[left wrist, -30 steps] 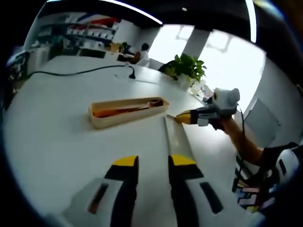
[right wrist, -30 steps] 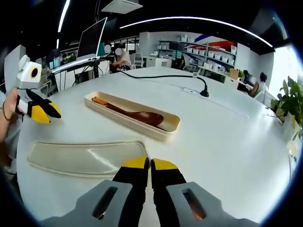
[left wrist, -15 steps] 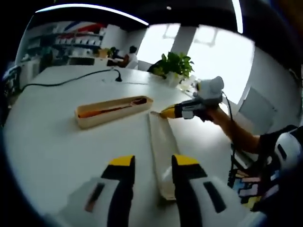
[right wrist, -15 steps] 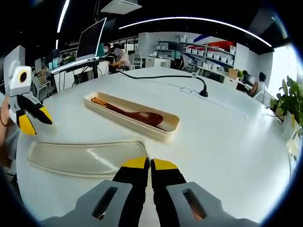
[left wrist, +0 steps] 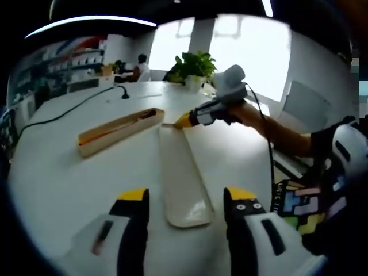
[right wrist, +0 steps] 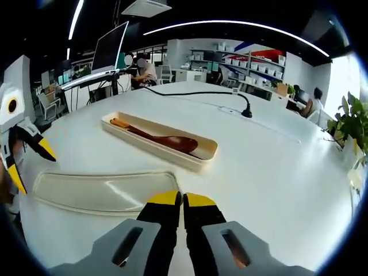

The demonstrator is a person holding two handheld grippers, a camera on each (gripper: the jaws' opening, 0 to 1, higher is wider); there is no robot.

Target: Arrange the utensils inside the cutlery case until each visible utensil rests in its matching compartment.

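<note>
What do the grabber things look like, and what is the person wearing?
Each gripper has two black jaws with yellow tips on a pale grey body with dark slots: the left gripper and the right gripper. A thin black cable runs along the arm. The person wears a black short sleeve and a top with a colourful block pattern.

Cutlery case [left wrist: 118,131] contents blurred; left gripper [right wrist: 23,158] cut by edge.

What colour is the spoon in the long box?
The spoon is reddish-brown wood with a lighter orange handle end, clearest in the right gripper view, lying inside the cream case.
</note>
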